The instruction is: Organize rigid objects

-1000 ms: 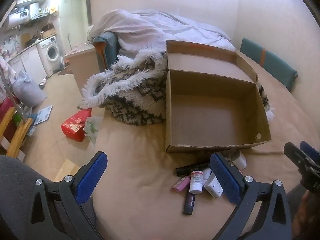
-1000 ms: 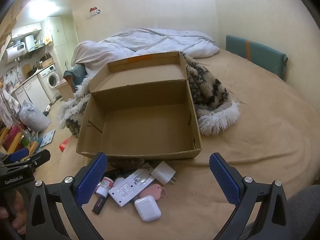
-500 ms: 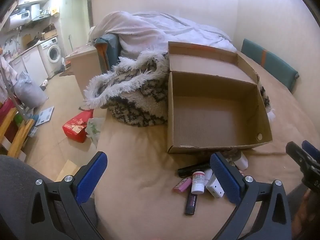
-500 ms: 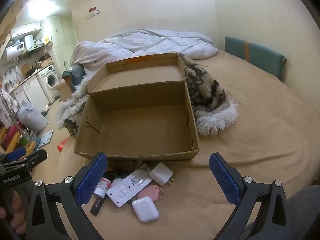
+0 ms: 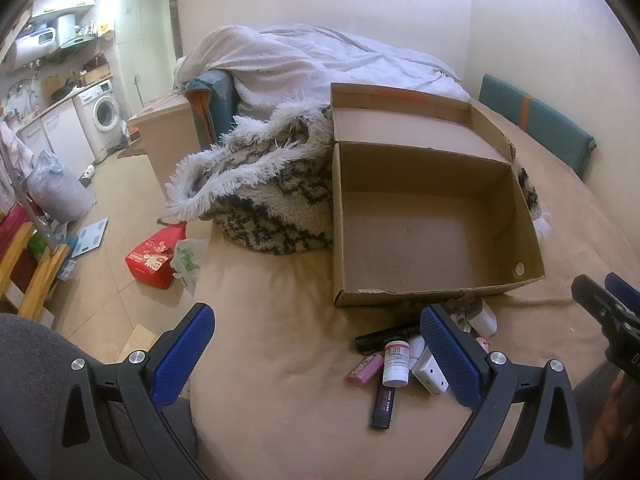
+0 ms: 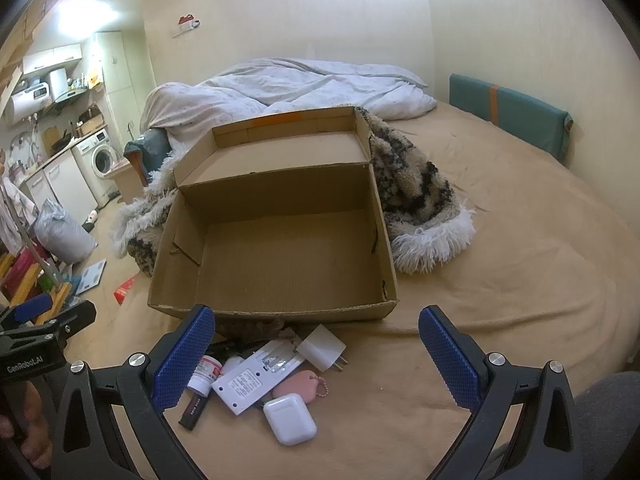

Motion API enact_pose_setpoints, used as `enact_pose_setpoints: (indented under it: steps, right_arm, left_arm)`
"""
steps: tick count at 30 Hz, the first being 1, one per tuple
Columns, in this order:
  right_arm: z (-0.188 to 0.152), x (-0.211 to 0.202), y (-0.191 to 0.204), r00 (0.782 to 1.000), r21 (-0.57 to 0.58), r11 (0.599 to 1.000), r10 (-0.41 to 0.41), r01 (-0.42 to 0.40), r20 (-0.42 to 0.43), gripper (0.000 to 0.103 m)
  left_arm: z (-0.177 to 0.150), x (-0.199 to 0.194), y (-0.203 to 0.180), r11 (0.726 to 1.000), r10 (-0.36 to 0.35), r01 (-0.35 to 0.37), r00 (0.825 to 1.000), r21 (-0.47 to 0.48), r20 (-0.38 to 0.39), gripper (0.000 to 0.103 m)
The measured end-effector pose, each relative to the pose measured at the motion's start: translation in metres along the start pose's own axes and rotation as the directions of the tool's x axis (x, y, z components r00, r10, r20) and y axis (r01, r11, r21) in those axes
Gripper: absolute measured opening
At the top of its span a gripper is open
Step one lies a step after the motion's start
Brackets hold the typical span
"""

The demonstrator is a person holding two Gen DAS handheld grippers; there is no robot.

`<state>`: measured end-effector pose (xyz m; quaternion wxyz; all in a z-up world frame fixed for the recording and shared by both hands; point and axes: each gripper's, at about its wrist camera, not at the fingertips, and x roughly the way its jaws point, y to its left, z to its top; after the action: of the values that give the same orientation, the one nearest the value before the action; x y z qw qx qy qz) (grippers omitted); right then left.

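An open, empty cardboard box [image 6: 276, 312] [image 5: 436, 294] sits on the tan bed. In front of it lies a cluster of small items: a white earbud case [image 6: 290, 420], a white remote-like device [image 6: 252, 380], a white plug adapter [image 6: 322, 347], a pink key tag [image 6: 298, 384], a white pill bottle [image 6: 206, 374] [image 5: 396, 362], a black stick [image 5: 383, 406] and a black tube [image 5: 386, 336]. My right gripper [image 6: 316, 360] hovers open just above the cluster. Left of the items, my left gripper [image 5: 316, 354] is open and holds nothing.
A shaggy black-and-white throw [image 6: 416, 200] [image 5: 264, 196] lies behind and beside the box, with a white duvet [image 6: 304, 84] beyond. A teal cushion [image 6: 508, 112] leans on the right wall. The bed's left edge drops to a cluttered floor with a red bag [image 5: 154, 258].
Both grippers have edged slightly forward and the views shifted a little. Nothing was taken hold of or moved.
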<state>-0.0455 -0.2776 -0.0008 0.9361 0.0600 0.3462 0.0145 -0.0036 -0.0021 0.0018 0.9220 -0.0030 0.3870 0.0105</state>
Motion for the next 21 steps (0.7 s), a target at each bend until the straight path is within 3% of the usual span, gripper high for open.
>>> enact_pose_setpoints:
  steps: [21]
  right_arm:
    - [0.0007,-0.0002,0.0000,1.000,-0.002,1.000,0.001,-0.001,0.004,0.103]
  left_arm:
    - [-0.0008,-0.0006,-0.0026,1.000,0.005,-0.005,1.000,0.000,0.005,0.103]
